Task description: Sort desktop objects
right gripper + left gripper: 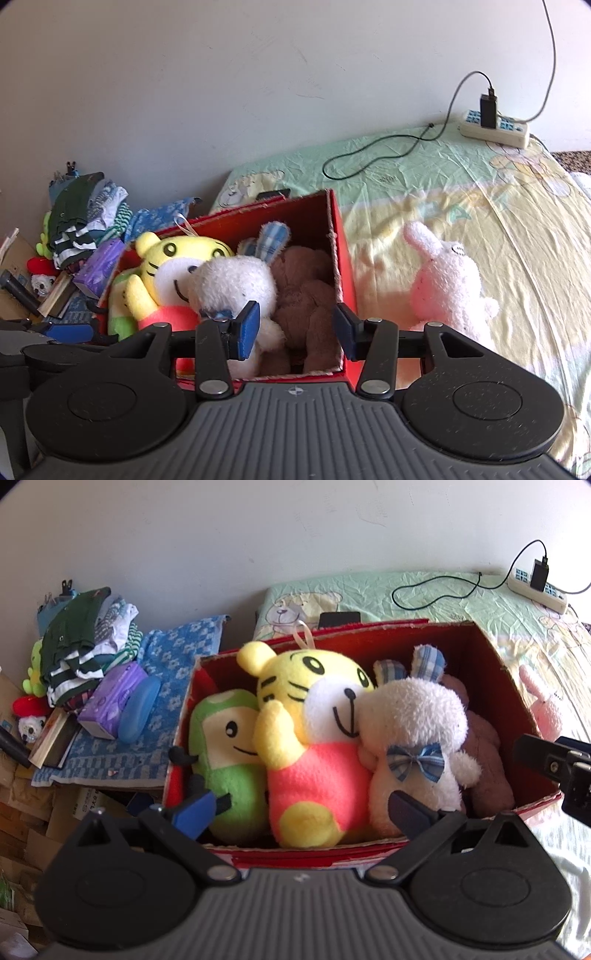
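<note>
A red cardboard box stands on the bed and holds several plush toys: a green one, a yellow tiger, a white rabbit with a blue bow and a brown one. A pink plush rabbit lies on the sheet right of the box. My left gripper is open and empty over the box's near edge. My right gripper is open and empty above the brown toy.
A power strip with charger and a black cable lie at the back of the bed. A phone lies behind the box. Left of the bed are piled clothes, a purple tissue pack and a blue towel.
</note>
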Tool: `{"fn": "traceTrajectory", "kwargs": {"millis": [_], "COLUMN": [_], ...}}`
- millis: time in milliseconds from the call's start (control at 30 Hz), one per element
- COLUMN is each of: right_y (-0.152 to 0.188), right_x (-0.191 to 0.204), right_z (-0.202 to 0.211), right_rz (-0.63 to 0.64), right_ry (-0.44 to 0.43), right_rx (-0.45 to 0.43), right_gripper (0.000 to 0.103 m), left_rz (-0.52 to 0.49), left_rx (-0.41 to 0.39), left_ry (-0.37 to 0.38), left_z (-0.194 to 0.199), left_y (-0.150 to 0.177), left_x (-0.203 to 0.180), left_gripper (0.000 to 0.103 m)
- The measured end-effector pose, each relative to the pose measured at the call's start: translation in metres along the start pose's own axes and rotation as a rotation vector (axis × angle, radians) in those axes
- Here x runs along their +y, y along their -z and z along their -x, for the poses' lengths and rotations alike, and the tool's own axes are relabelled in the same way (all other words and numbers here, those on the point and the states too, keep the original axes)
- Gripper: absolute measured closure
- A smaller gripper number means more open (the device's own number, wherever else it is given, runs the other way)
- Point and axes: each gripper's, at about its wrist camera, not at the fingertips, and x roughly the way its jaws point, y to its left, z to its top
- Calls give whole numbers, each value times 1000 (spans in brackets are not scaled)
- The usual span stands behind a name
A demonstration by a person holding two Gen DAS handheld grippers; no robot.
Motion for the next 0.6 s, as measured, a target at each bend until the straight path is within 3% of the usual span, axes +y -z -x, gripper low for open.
{"fn": "traceTrajectory", "kwargs": {"millis": [600], "right_y": [-9], "right_x": [-3], "right_z": [10], "right_rz": [134], "right_ry": [-136], "right_rx": [65], "right_gripper": [54], "left_rz": [129], "left_rx": [55], "left_ry": [-121], "left_z": [10], "left_y": [8], "left_x": [-9], "left_gripper": [3]}}
